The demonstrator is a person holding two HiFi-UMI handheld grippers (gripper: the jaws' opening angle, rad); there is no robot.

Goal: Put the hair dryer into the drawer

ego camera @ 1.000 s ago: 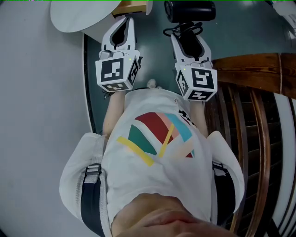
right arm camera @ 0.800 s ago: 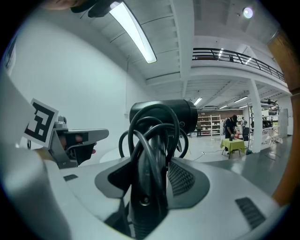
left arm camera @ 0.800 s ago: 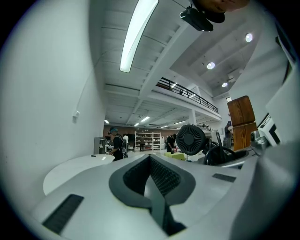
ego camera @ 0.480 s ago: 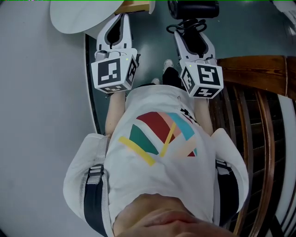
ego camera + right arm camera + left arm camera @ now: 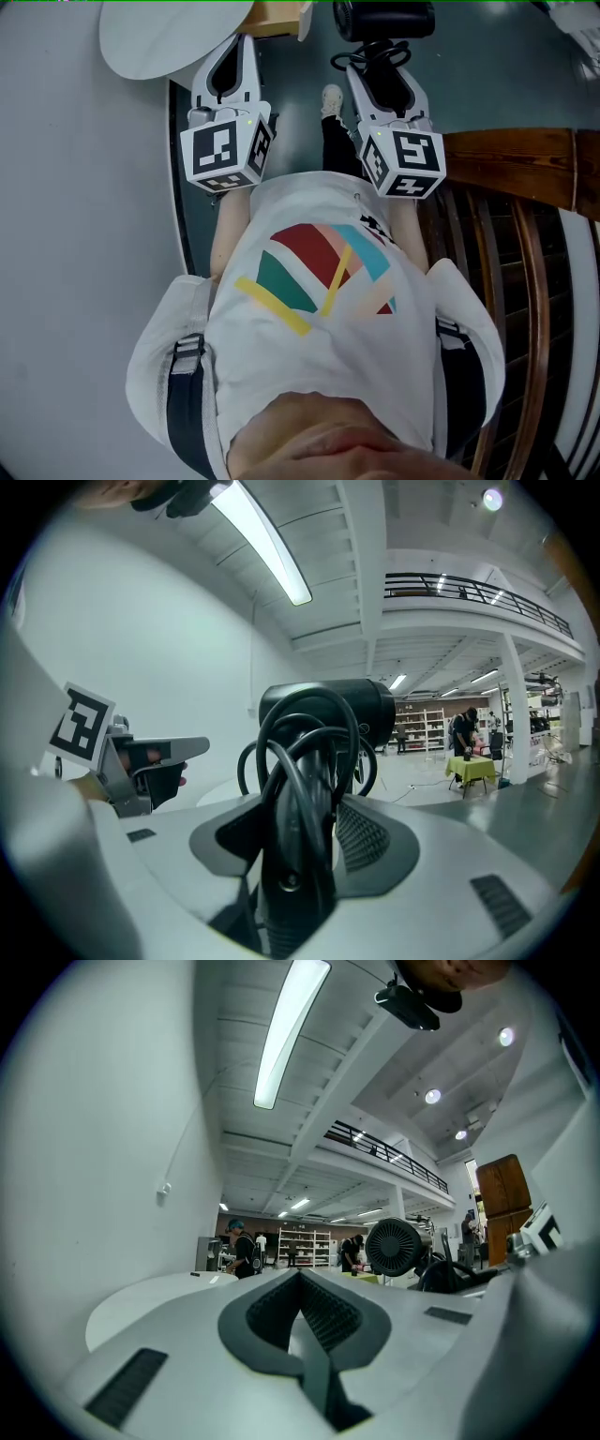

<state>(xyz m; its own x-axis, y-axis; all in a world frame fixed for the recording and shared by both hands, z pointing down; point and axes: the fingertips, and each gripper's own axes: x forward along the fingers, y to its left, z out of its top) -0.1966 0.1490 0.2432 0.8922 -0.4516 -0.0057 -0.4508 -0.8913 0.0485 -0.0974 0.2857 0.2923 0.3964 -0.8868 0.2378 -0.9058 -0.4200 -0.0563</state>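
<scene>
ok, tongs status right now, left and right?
Left tongs: closed, nothing between them.
Right tongs: closed on the hair dryer, gripped by its handle.

No legible text, brand name, number or sign is present in any of my views. On my left gripper (image 5: pixel 238 45) the cube (image 5: pixel 223 155), and on my right gripper (image 5: pixel 375 70) the cube (image 5: pixel 405 161), carry only black-and-white square code patterns, which do not read as characters. The print on my shirt (image 5: pixel 323 272) consists of coloured stripes without lettering.
</scene>
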